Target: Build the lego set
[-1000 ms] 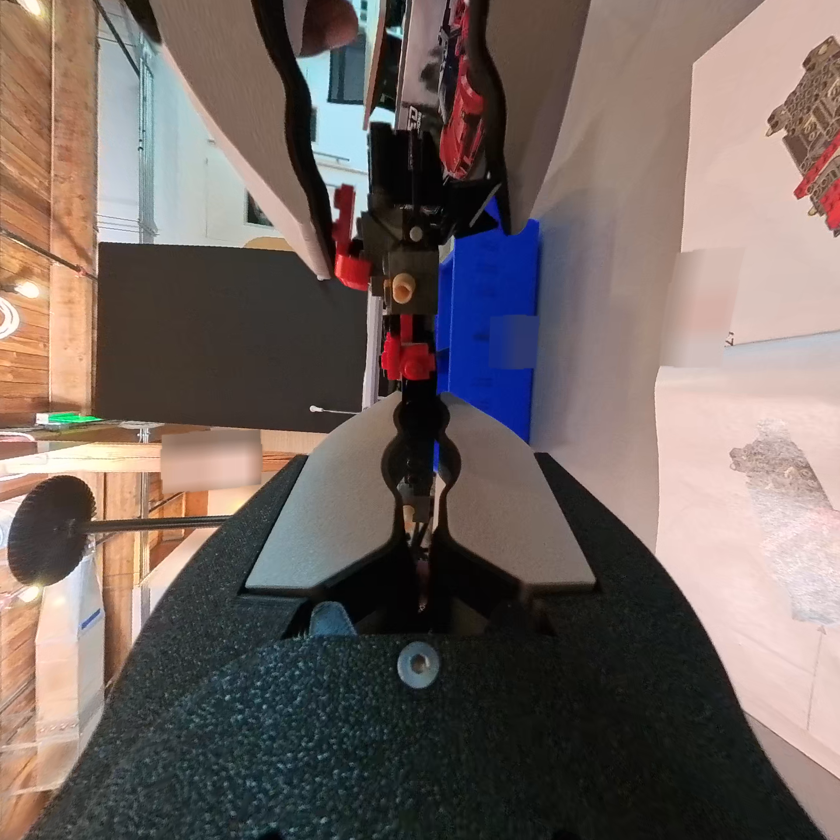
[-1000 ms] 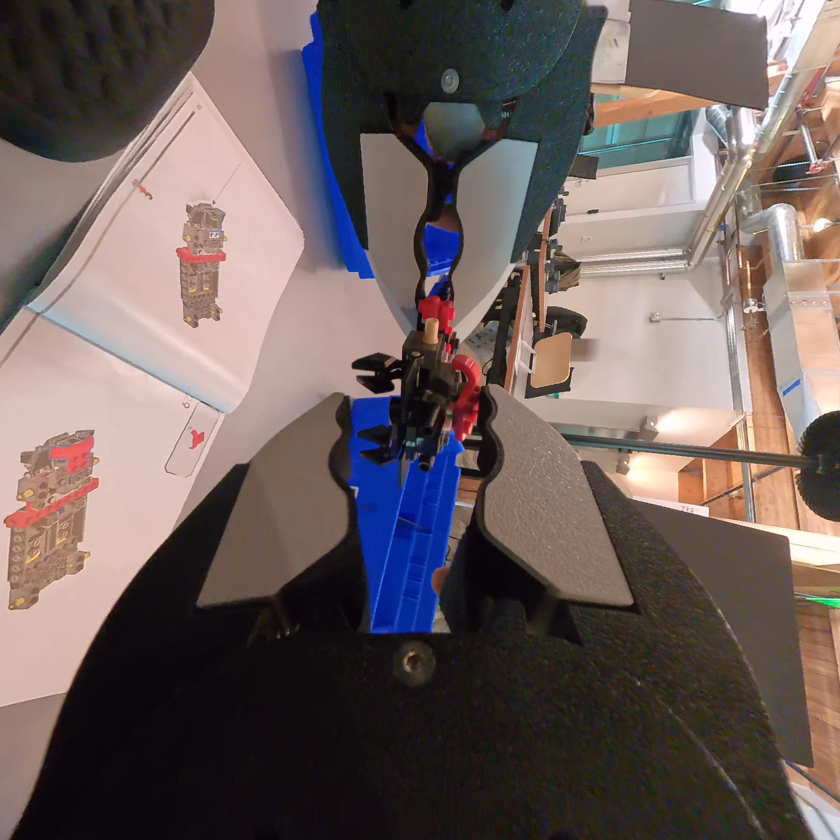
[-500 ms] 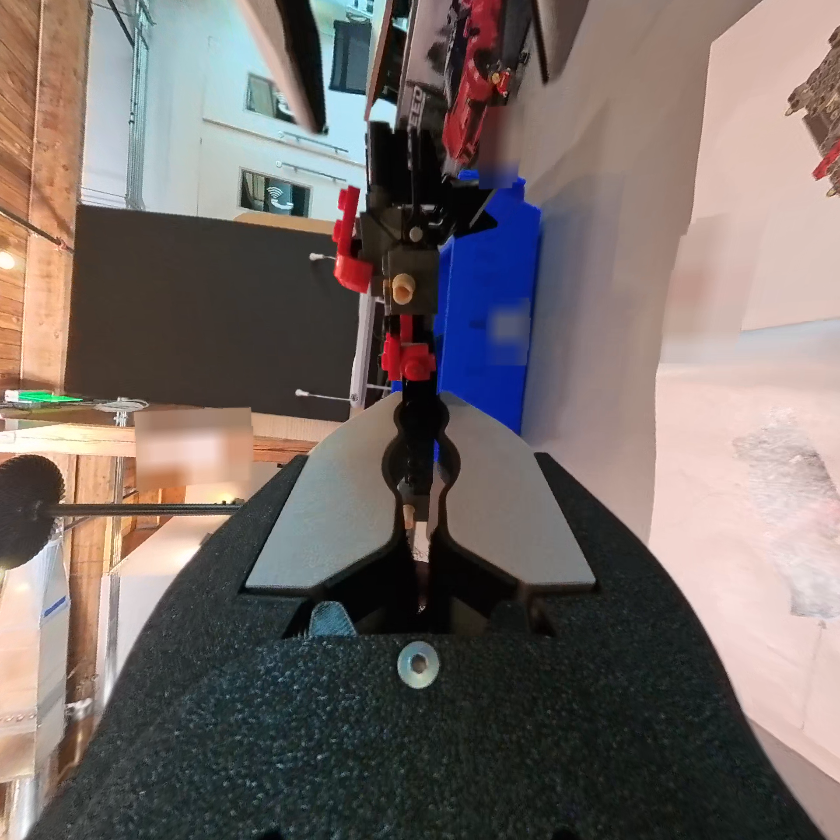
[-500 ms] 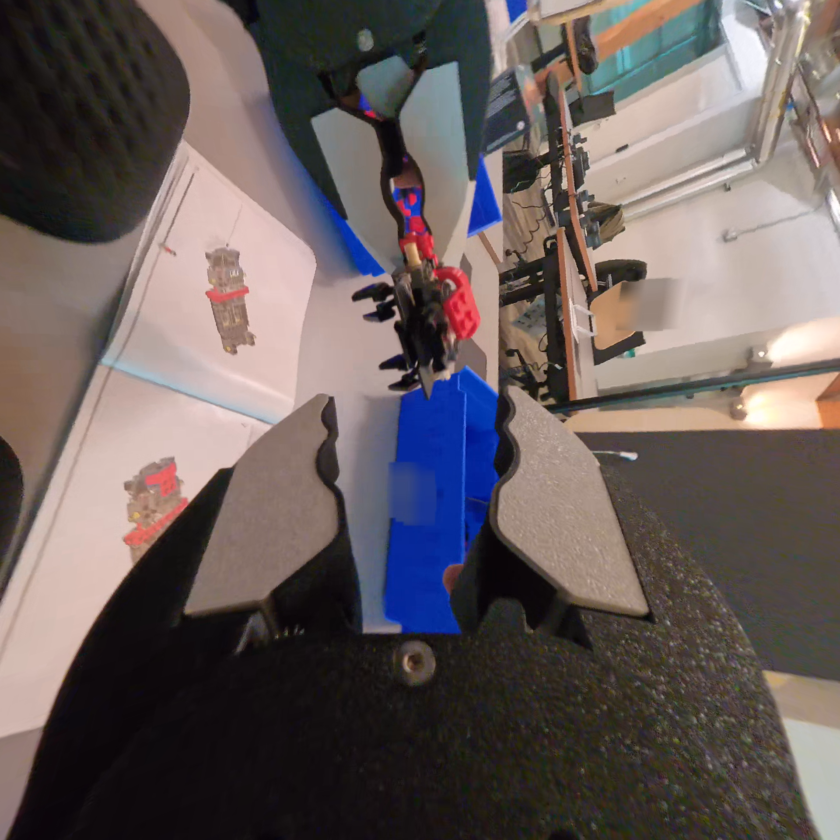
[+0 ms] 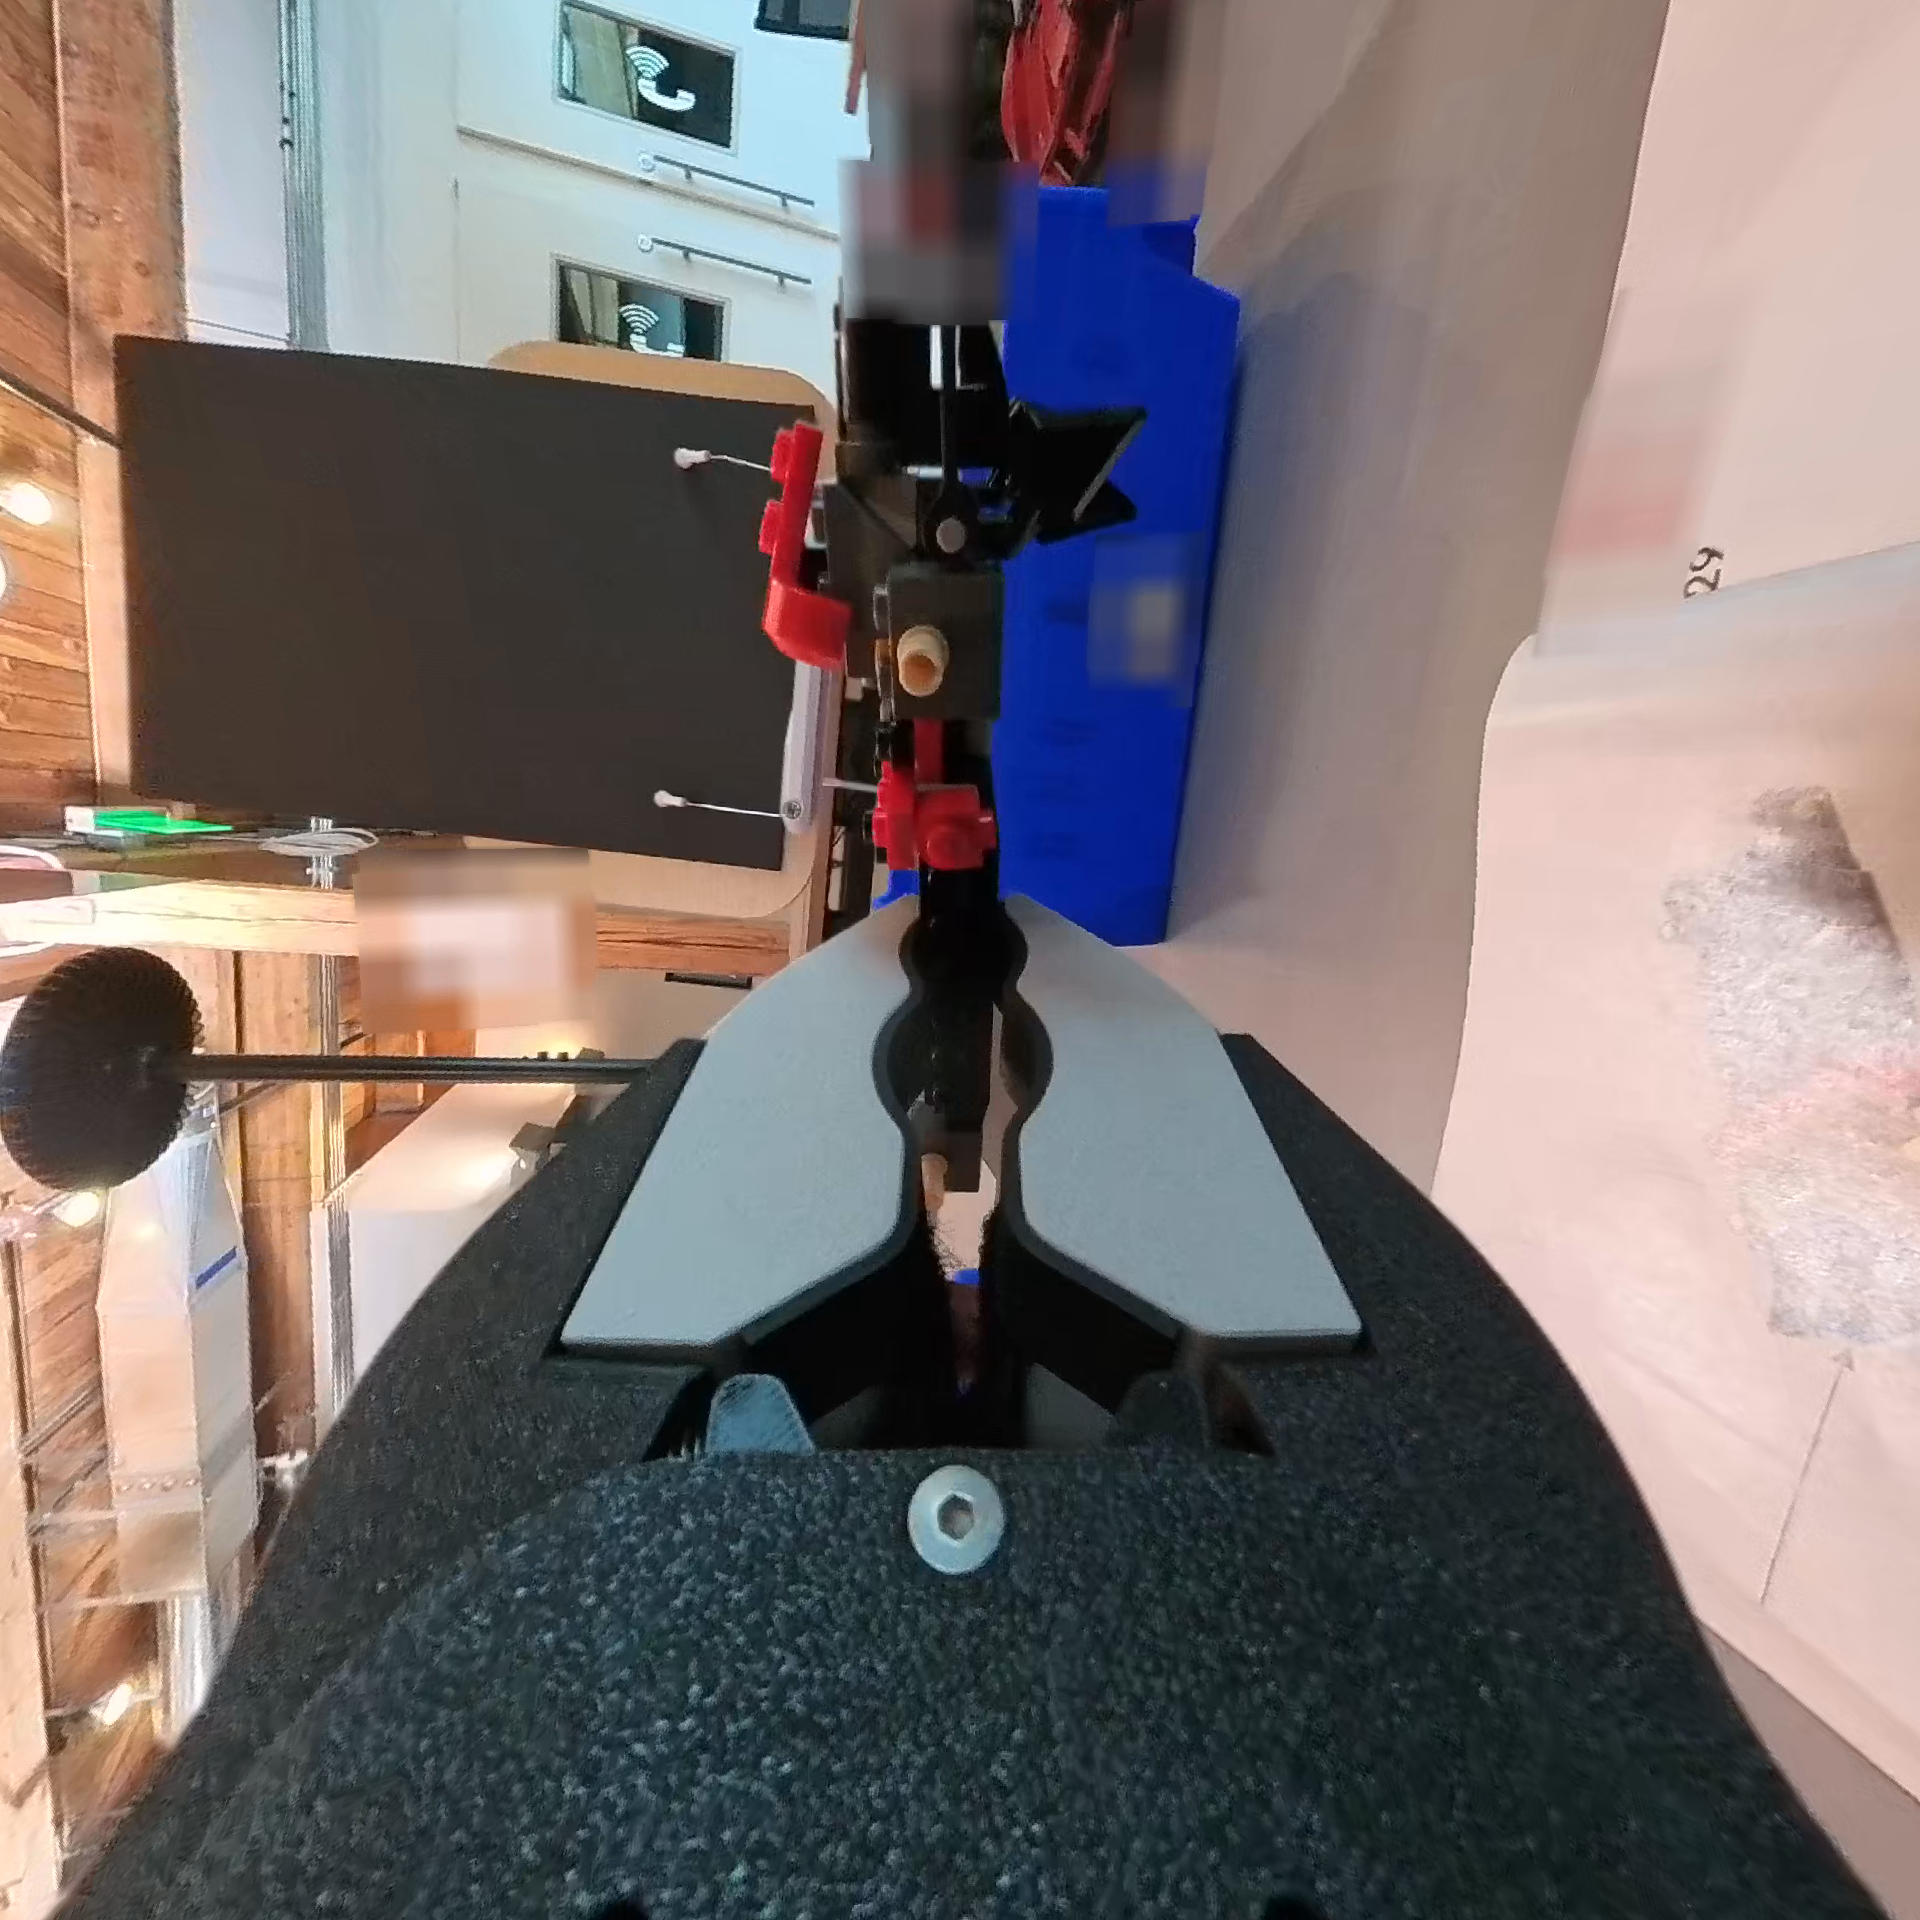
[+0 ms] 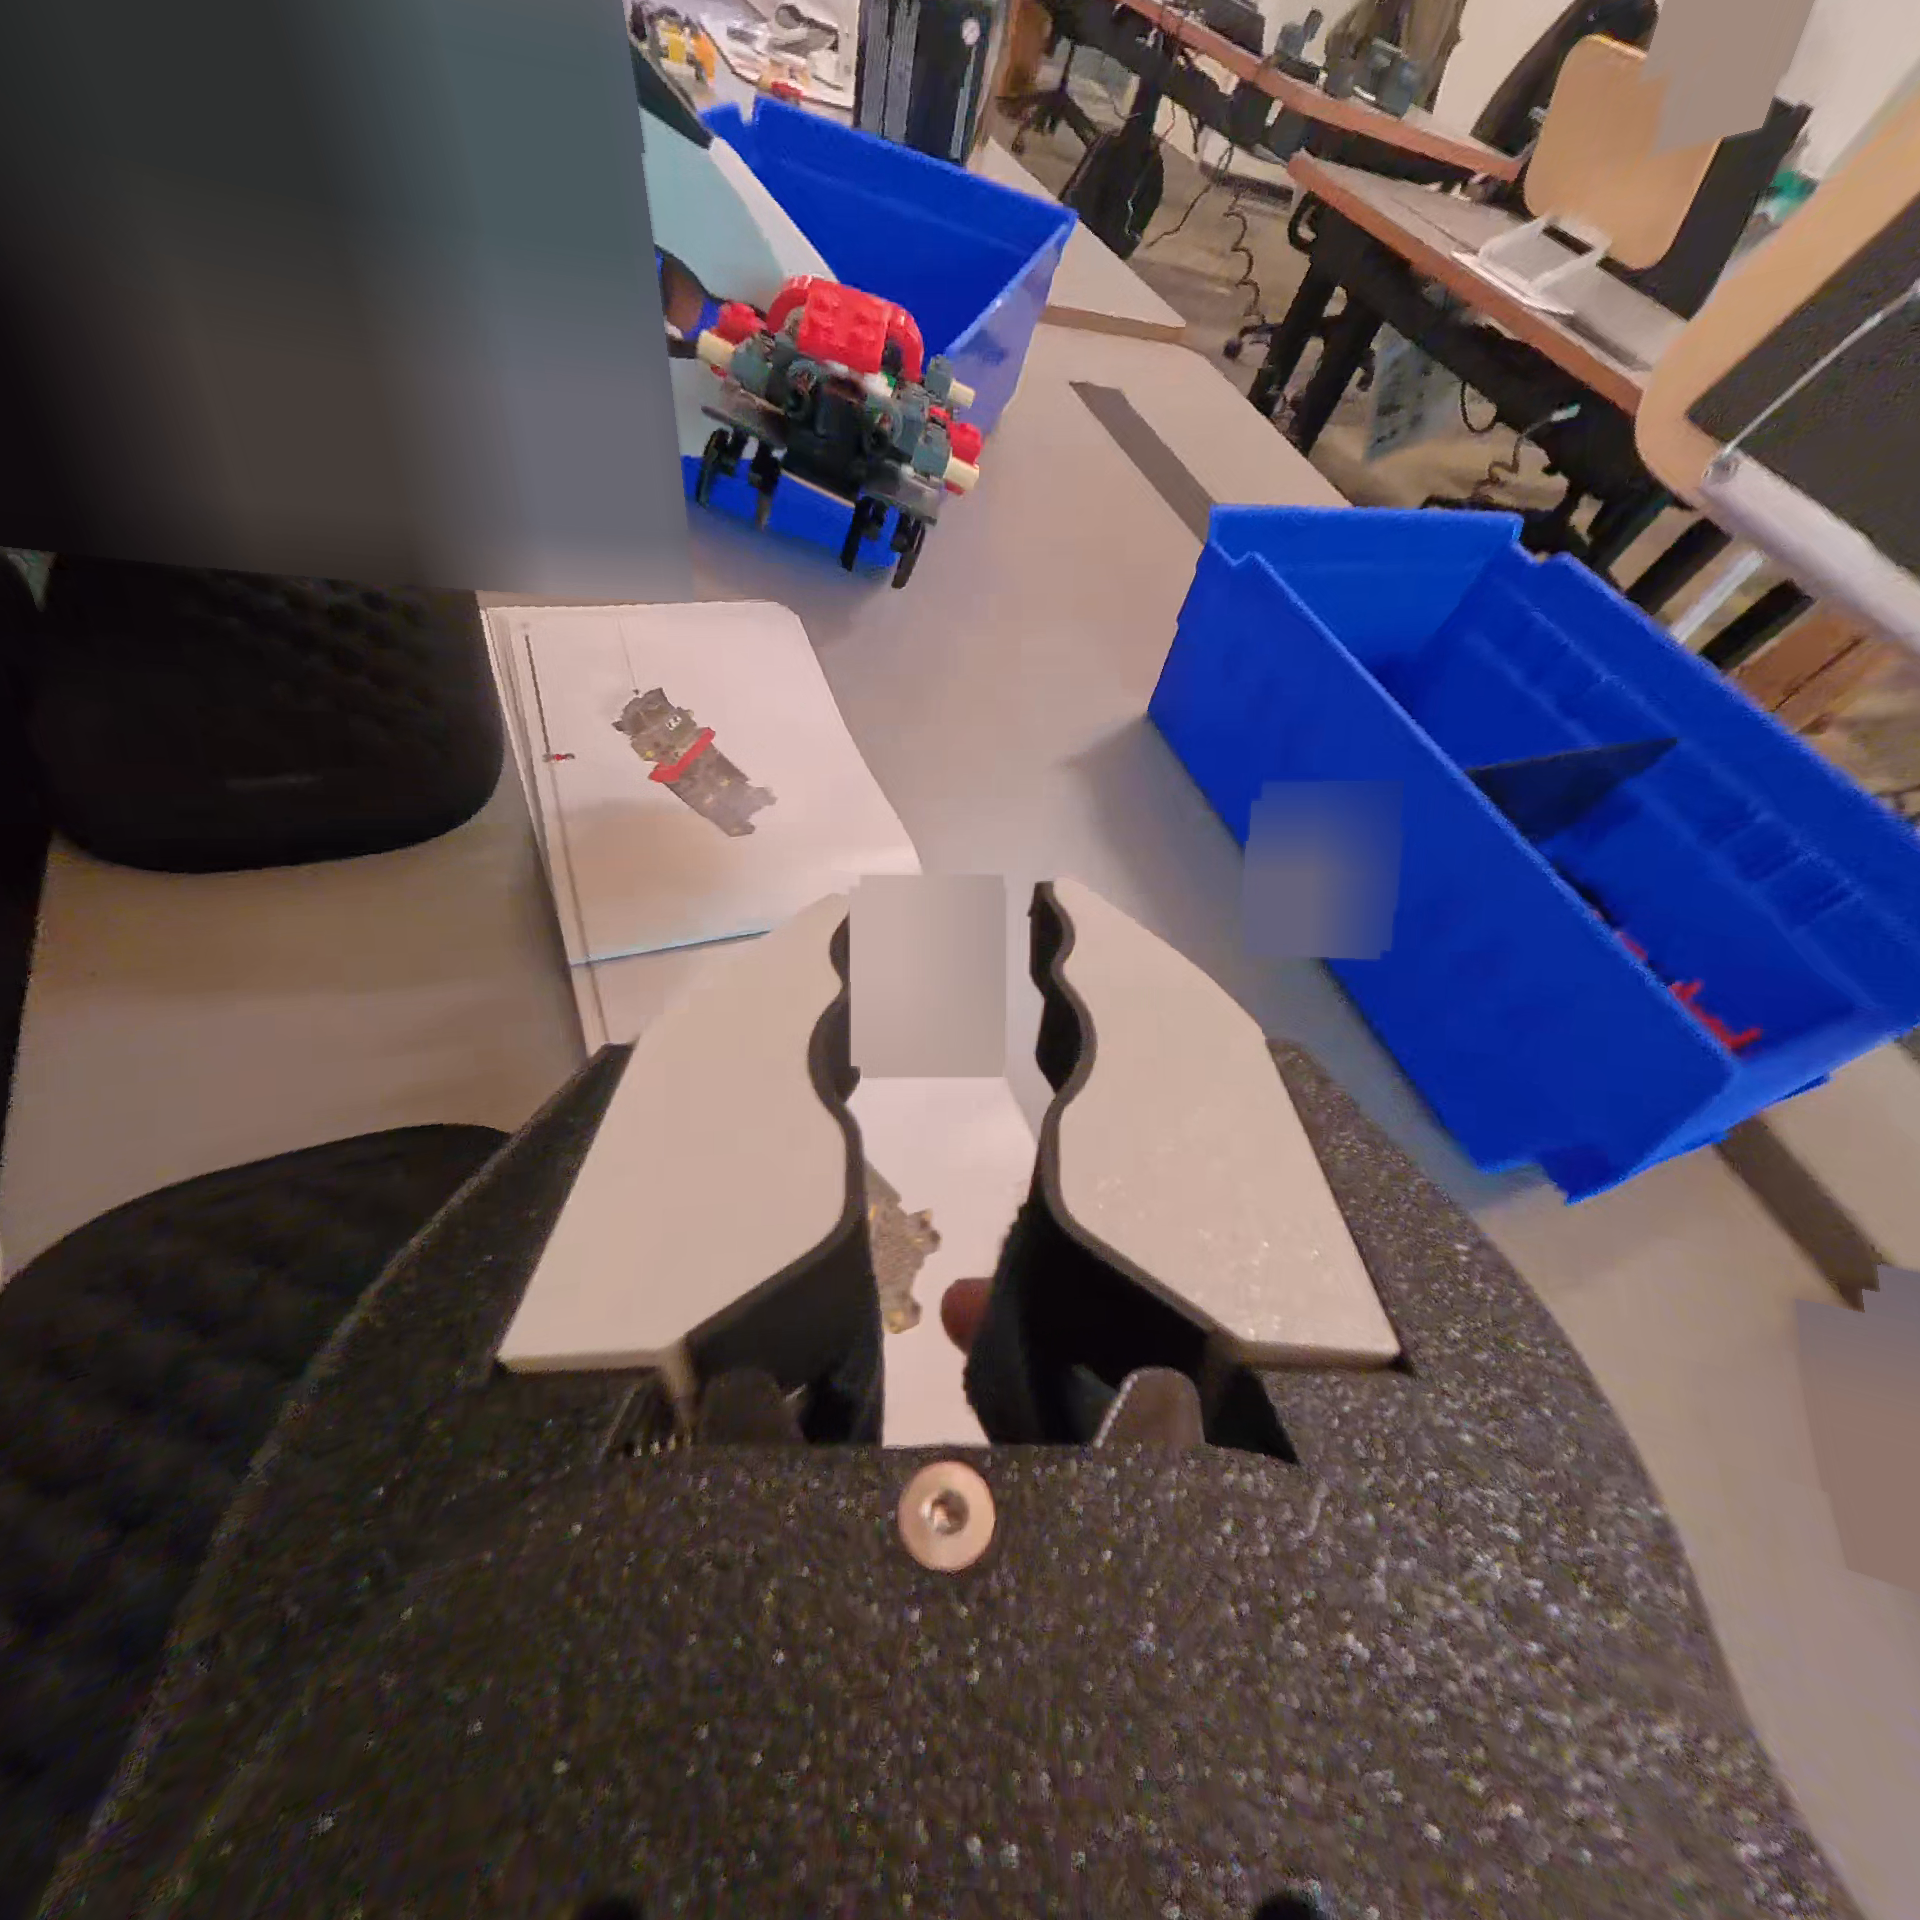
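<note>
Clamping the model (image 5: pixel 940 665) by its thin black end, the left gripper (image 5: pixel 961 1023) keeps it raised off the table, probably so the other side stays free for the next piece; studded red and dark grey plastic, tan pins. From the right wrist, the right gripper (image 6: pixel 940 977) hangs with matte grey fingers (image 6: pixel 1153 1122) parted and empty above the booklet (image 6: pixel 707 790) at the table's (image 6: pixel 1039 675) near edge, beside a ribbed blue bin (image 6: pixel 1475 914).

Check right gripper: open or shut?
Open. In the right wrist view the right gripper shows a clear gap between its fingers, nothing held; the instruction booklet on the table shows through.
</note>
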A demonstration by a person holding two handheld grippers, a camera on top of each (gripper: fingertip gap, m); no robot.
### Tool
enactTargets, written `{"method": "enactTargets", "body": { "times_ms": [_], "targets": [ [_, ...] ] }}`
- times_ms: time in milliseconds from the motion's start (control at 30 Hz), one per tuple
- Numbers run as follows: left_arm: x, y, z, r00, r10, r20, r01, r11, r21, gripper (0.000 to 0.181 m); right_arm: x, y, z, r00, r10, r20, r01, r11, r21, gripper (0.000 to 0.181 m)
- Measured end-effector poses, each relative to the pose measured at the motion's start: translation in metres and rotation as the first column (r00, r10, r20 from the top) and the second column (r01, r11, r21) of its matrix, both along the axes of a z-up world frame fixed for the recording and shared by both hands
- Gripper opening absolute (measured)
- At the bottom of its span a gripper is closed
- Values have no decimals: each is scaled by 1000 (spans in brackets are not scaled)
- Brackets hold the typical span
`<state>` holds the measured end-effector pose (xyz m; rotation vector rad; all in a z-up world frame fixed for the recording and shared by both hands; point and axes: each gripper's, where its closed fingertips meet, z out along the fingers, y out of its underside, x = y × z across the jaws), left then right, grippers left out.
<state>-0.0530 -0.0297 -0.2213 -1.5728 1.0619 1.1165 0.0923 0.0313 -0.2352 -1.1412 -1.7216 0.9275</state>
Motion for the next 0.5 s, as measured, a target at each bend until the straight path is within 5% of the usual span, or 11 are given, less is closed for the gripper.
{"method": "enactTargets", "body": {
  "times_ms": [267, 500],
  "targets": [
    [0, 3, -12, 999, 25, 27, -26, 999, 34, 8, 5, 7, -18, 995, -102, 13, 103, 989, -109, 26],
    [3, 6, -25, 999, 31, 30, -33, 998, 47, 8, 1, -6, -31, 996, -70, 51, 77, 985, -156, 25]
  ]
}}
